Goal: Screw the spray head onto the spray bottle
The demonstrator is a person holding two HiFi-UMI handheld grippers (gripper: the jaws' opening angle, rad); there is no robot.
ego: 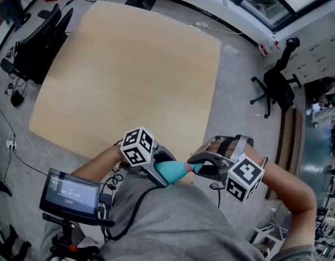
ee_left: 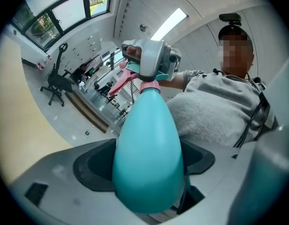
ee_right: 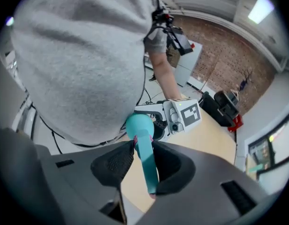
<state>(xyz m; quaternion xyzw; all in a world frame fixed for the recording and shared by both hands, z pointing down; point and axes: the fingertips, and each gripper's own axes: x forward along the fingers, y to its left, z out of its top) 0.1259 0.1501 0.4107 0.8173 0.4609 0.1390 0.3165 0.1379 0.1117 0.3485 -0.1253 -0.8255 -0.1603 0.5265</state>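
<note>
I hold a teal, egg-shaped spray bottle (ego: 170, 171) level in front of the person's grey shirt, just off the table's near edge. My left gripper (ego: 159, 170) is shut on its wide body (ee_left: 147, 158), its dark pads against both sides. The bottle's neck points at my right gripper (ego: 200, 167), which is shut on the teal spray head (ee_right: 148, 165). The head has a pink collar (ee_left: 149, 86) sitting at the bottle's neck, and a pink trigger (ee_left: 118, 83) sticks out to the side. Whether the collar's threads are engaged is hidden.
A large light wooden table (ego: 129, 75) spreads out ahead. A black office chair (ego: 276, 88) stands on the grey floor to the right and another (ego: 39, 42) to the left. A small screen (ego: 69, 192) hangs at the person's left side, with cables.
</note>
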